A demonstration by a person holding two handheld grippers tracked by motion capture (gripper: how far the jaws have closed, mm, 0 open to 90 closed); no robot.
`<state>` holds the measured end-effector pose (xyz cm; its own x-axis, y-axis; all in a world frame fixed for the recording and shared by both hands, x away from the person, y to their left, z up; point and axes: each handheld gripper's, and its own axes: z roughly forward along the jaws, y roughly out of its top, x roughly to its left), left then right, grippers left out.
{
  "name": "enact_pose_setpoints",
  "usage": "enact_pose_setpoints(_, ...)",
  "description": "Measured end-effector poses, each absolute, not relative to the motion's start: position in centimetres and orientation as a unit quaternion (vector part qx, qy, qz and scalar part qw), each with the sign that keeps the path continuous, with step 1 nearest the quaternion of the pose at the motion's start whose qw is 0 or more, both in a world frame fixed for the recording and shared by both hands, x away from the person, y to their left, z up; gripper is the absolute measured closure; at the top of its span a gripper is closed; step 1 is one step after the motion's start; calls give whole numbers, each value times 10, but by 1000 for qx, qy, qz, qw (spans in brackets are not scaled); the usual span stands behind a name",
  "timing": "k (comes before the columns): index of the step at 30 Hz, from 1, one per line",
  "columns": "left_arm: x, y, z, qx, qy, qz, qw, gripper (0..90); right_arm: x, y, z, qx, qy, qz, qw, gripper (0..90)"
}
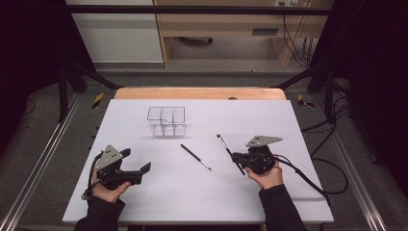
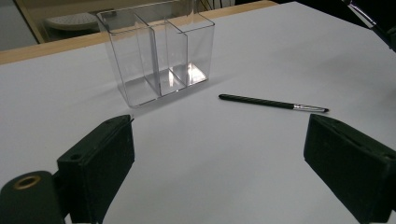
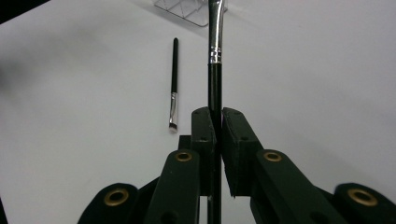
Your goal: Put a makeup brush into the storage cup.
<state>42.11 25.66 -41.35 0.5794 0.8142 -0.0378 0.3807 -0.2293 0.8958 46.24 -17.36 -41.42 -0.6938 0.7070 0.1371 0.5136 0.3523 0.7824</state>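
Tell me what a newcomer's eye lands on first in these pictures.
First comes the right claw, shut on a black makeup brush whose silver ferrule points ahead toward the clear organizer standing at the far middle of the white table. A second, thinner brush lies flat mid-table between the two hands. The left claw hangs open at the near left, nothing between its jaws.

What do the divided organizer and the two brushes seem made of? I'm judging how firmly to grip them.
The organizer looks like clear, glossy hard plastic: see-through walls with bright reflections. The held brush and the lying brush have glossy black handles, plastic or lacquered wood, with shiny silver, probably metal, ferrules.
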Motion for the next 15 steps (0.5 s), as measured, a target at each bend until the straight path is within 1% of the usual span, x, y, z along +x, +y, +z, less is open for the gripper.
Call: enact_pose_setpoints(15, 420, 244, -410, 745, 396, 214, 493, 79, 456, -171, -409, 360, 790, 483, 114, 843)
